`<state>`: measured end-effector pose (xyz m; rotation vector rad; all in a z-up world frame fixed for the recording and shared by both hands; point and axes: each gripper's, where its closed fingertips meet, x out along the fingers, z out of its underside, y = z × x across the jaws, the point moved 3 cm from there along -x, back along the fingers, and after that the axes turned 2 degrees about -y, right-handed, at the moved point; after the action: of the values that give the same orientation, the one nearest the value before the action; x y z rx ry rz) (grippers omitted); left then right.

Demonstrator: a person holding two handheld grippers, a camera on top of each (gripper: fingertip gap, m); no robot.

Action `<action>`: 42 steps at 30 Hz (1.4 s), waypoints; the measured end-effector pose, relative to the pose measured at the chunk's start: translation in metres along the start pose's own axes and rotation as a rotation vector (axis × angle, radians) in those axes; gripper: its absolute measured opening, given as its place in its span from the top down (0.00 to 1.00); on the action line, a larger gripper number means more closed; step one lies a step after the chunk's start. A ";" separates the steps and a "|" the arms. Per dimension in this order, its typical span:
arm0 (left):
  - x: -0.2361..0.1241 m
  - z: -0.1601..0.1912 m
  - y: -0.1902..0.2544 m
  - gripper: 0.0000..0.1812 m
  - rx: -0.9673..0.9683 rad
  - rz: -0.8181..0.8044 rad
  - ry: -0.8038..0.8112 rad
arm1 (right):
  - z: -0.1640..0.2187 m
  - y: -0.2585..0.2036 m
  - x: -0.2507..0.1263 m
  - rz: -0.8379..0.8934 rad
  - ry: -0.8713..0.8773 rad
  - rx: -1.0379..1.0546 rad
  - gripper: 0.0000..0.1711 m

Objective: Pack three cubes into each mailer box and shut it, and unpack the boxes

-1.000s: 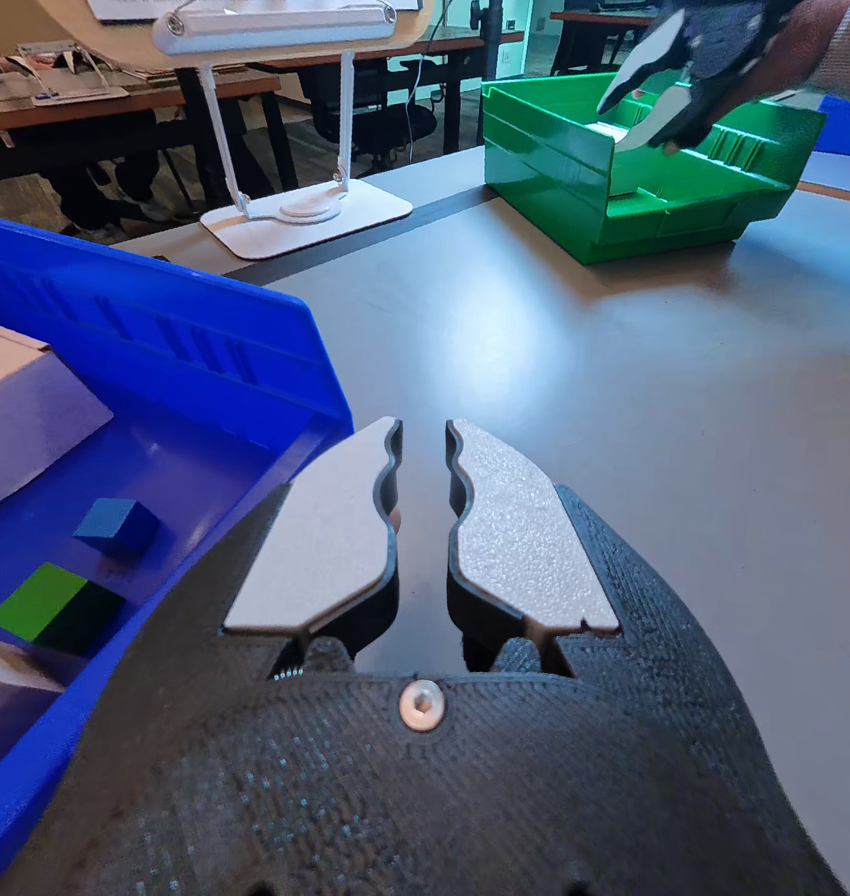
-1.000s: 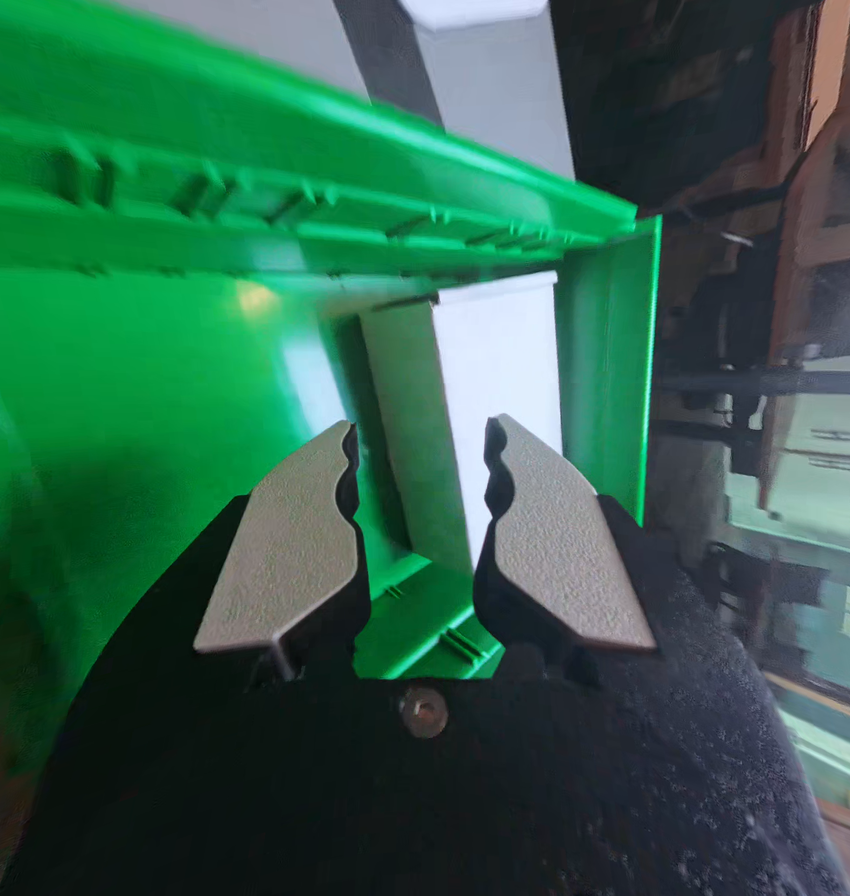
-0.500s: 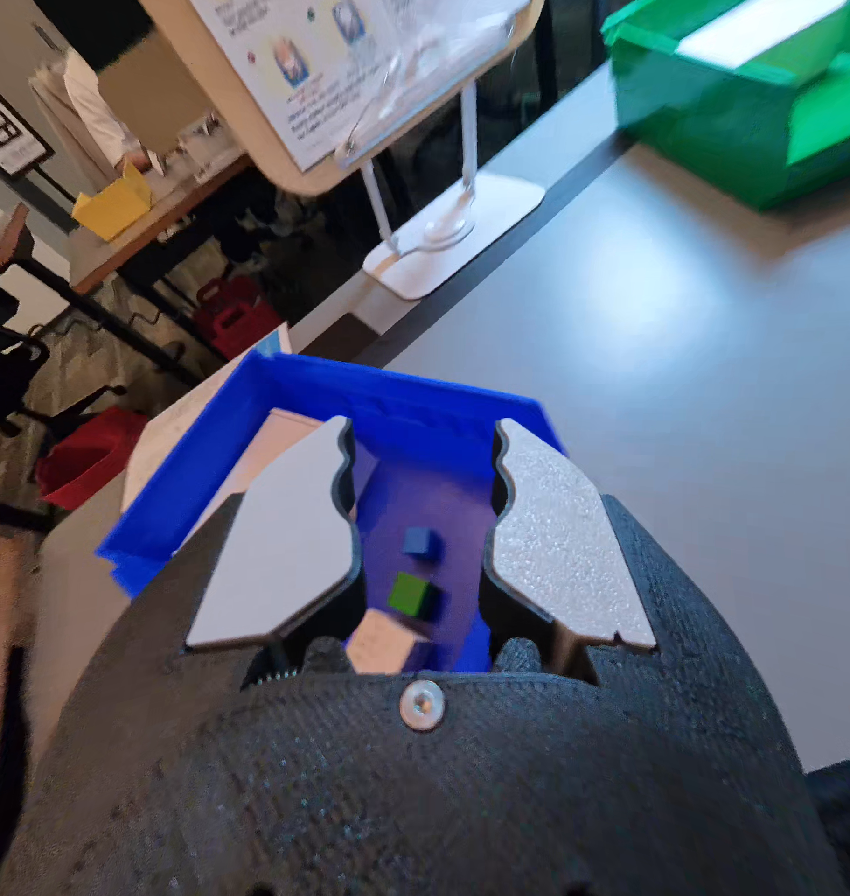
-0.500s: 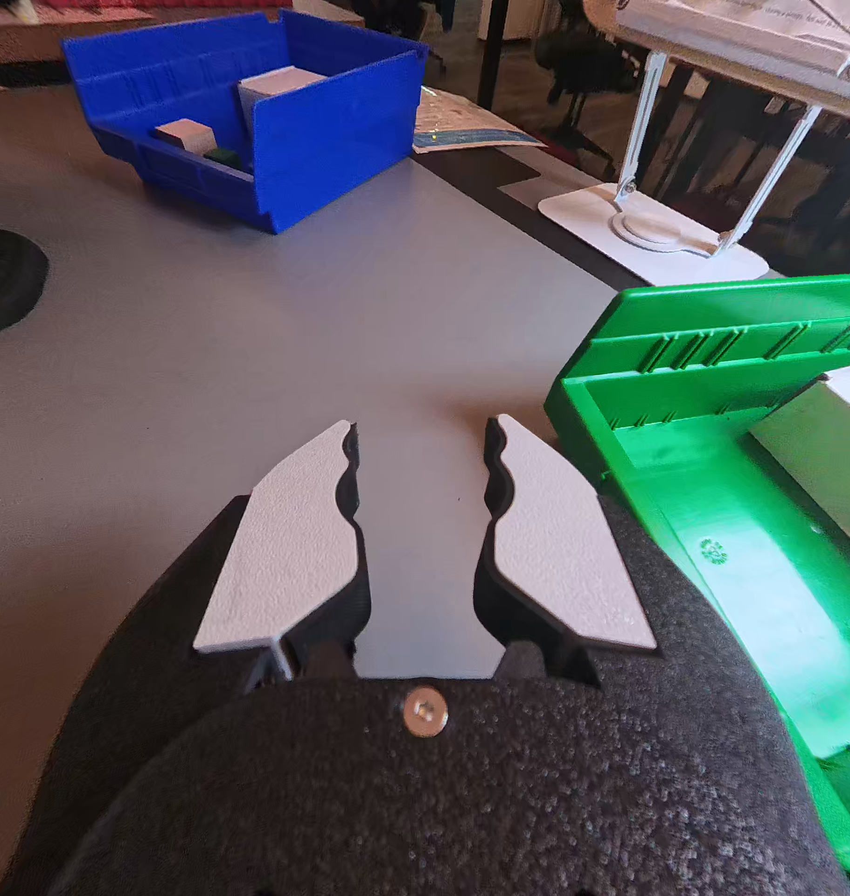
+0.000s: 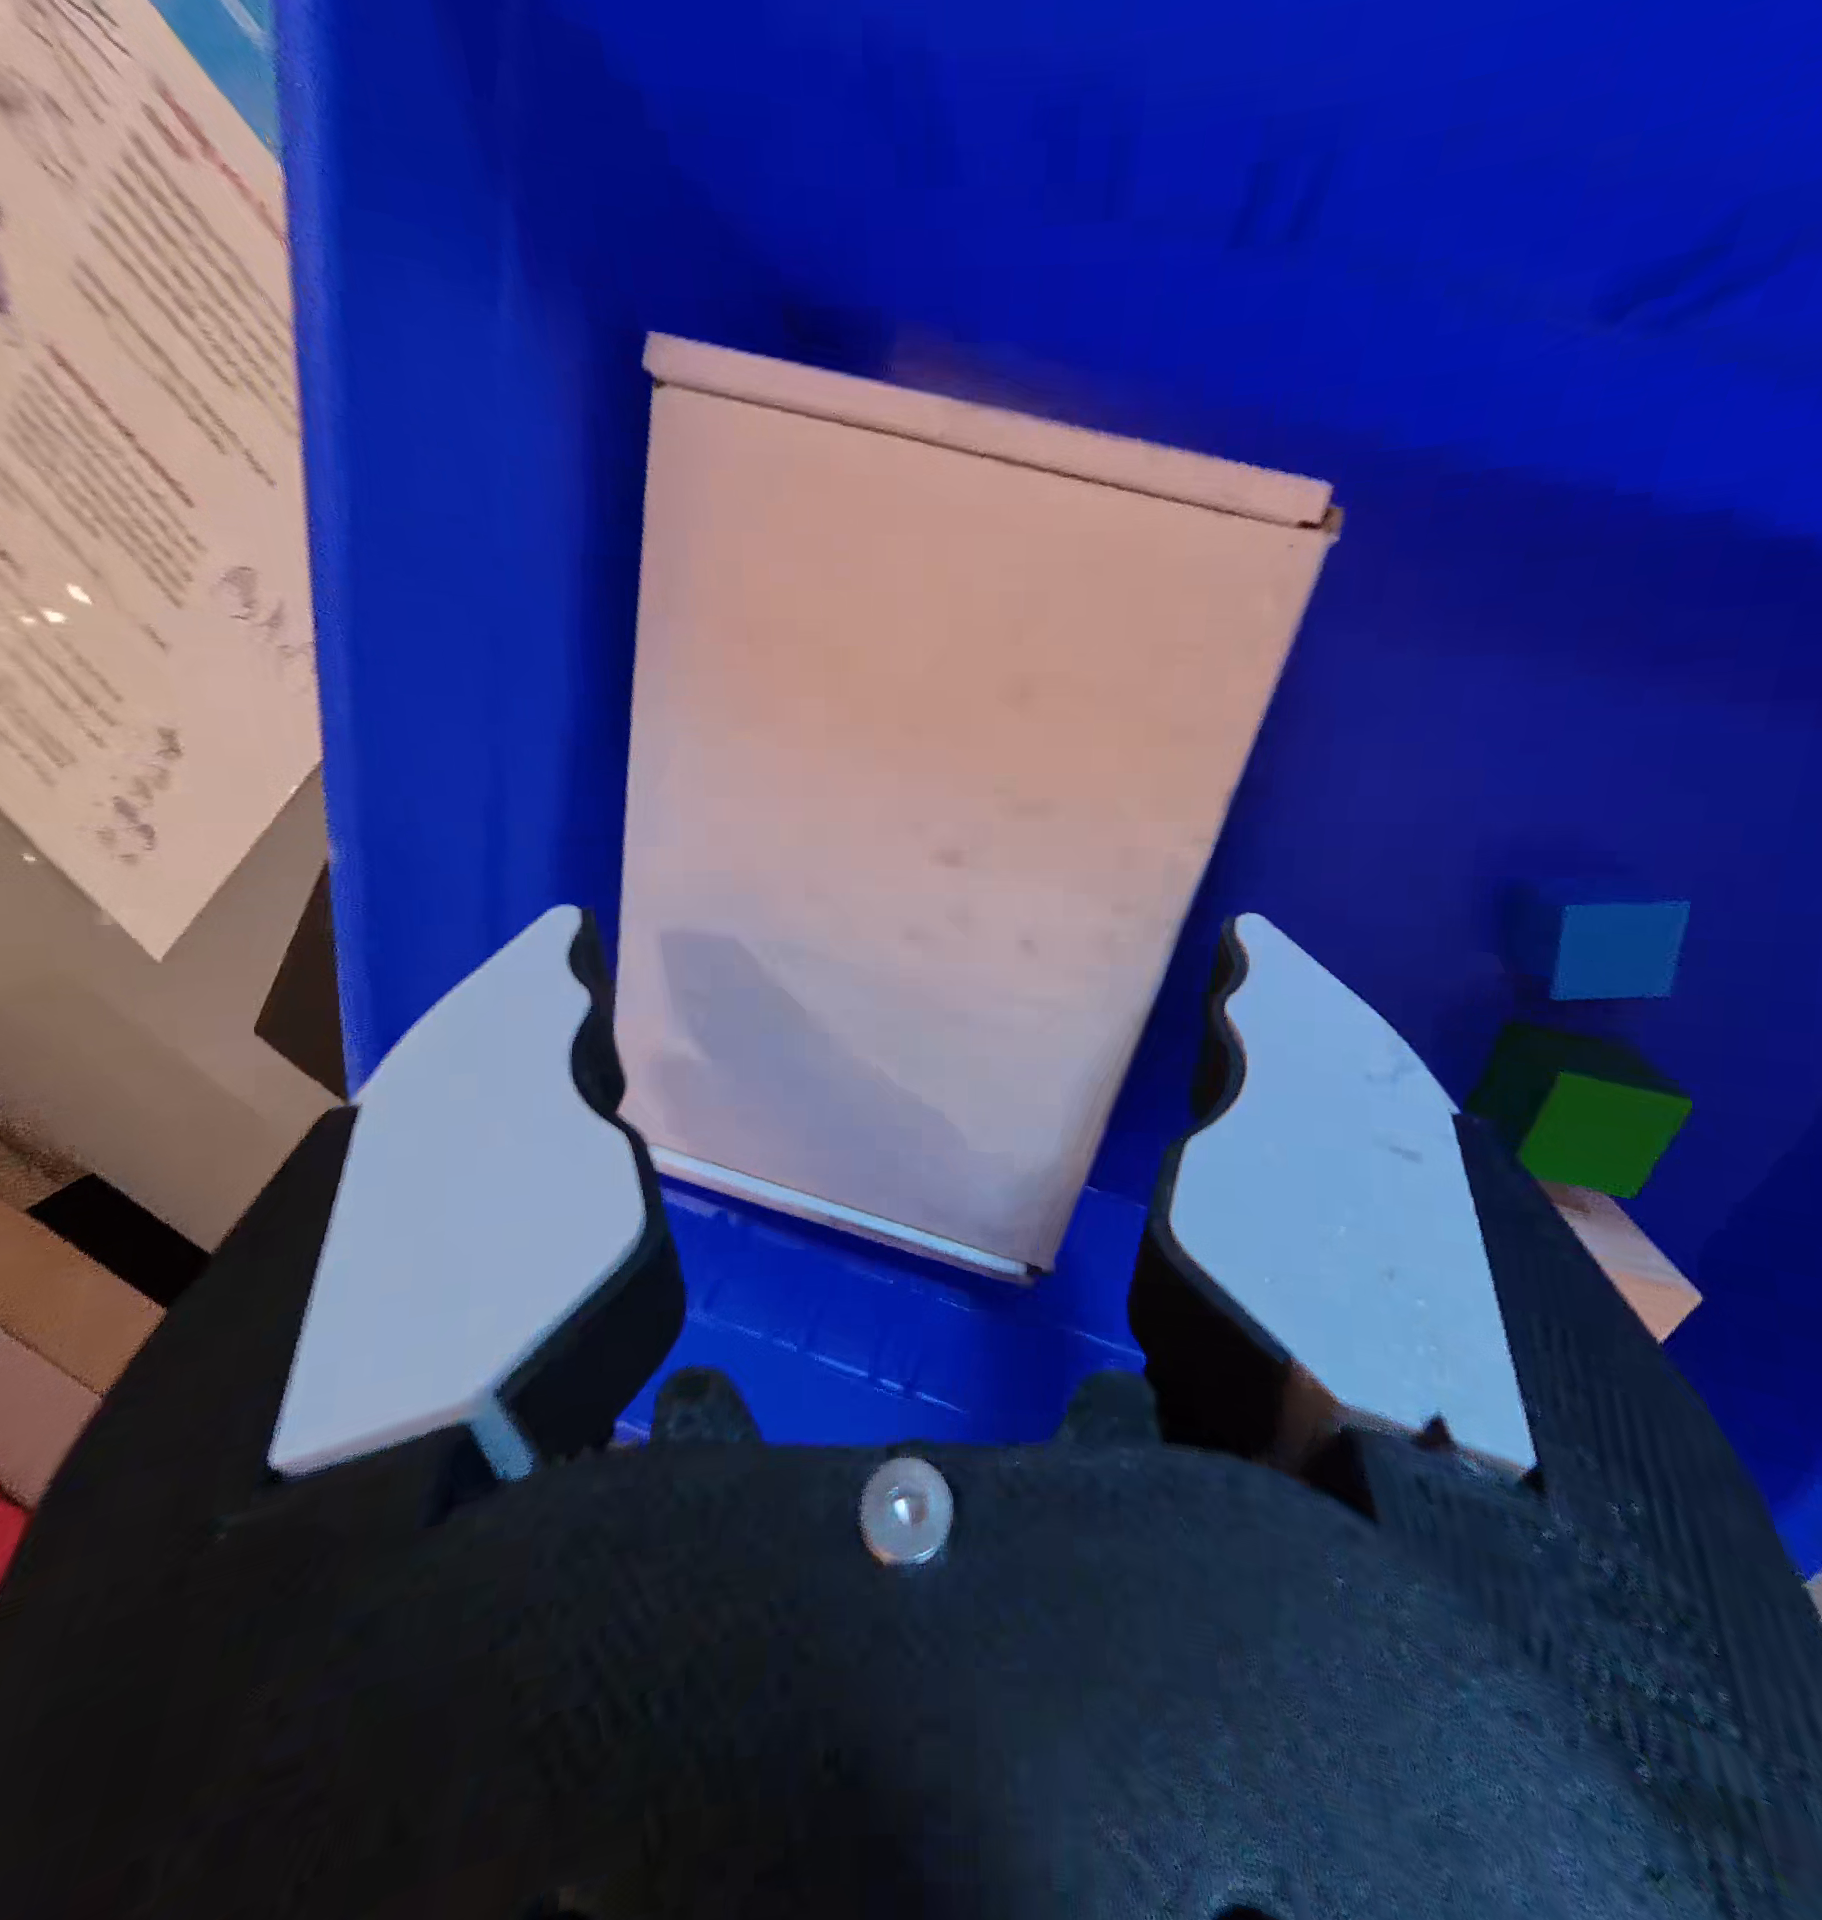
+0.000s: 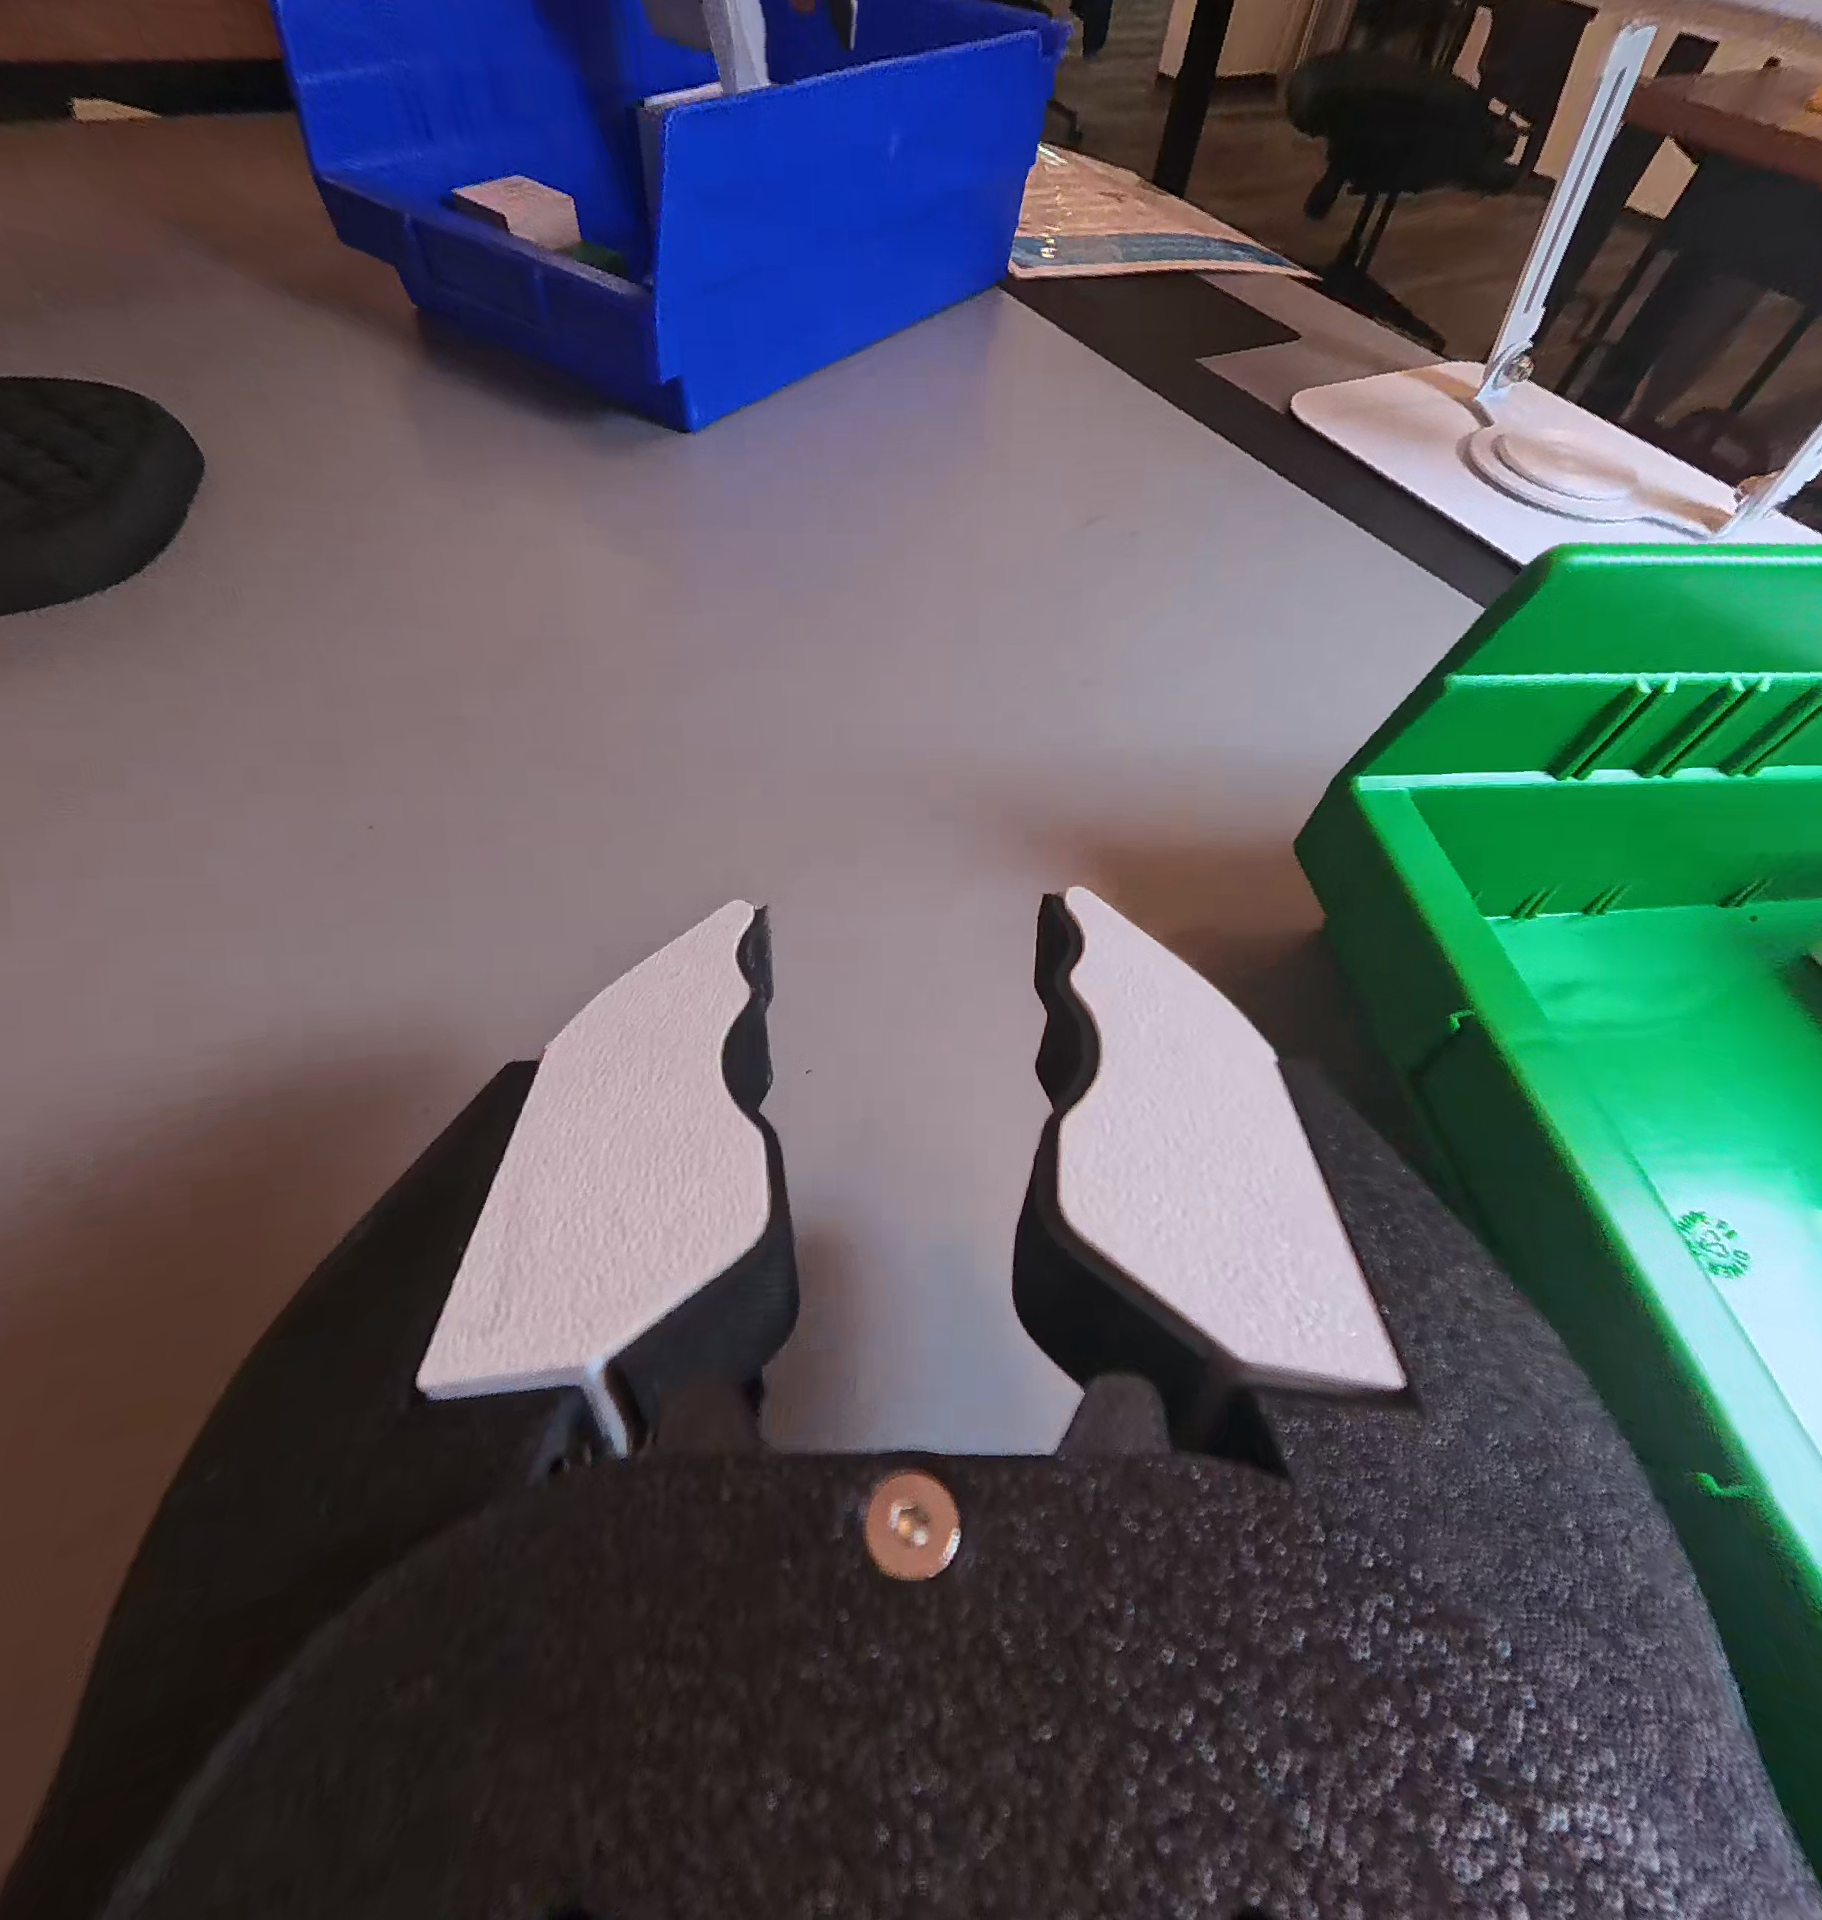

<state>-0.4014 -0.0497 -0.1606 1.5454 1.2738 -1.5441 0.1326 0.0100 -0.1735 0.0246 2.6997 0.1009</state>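
Fingers of the left hand-held gripper are spread wide inside the blue bin, 1 on each side of a closed tan mailer box that lies straight ahead of the tips. The left finger sits right against the box's near left edge, though whether it touches cannot be told; the right finger stands clear of the box, with a strip of blue showing between. To the right of that finger, a blue cube sits farther ahead and a green cube nearer, with the corner of a pale wooden block just beside the green one. A printed sheet lies outside the bin, to the gripper's left. The right hand-held gripper is empty, its fingers parted to a moderate gap above bare grey desk. A green bin sits close on its right, with a pale thing just visible at the picture's edge, too cut off to tell what it is. Far ahead and slightly left stands the blue bin, and a white stand base rests ahead to the right. A black pad lies on the desk to the left.
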 end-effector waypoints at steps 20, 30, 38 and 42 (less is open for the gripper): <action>0.022 0.008 0.027 0.35 0.271 0.005 -0.250 | 0.002 -0.008 0.002 -0.040 0.002 -0.012 0.73; 0.031 0.009 0.033 0.28 0.296 0.041 -0.248 | 0.007 -0.006 0.006 -0.043 -0.017 0.009 0.74; 0.032 0.009 0.039 0.26 0.266 0.072 -0.176 | 0.005 -0.007 0.003 -0.028 -0.012 -0.017 0.74; 0.003 0.009 0.044 0.26 0.237 0.038 -0.067 | 0.002 -0.010 0.000 -0.018 -0.002 -0.046 0.74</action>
<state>-0.3650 -0.0728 -0.1739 1.6371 1.0486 -1.7580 0.1336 0.0000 -0.1761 -0.0137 2.6939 0.1573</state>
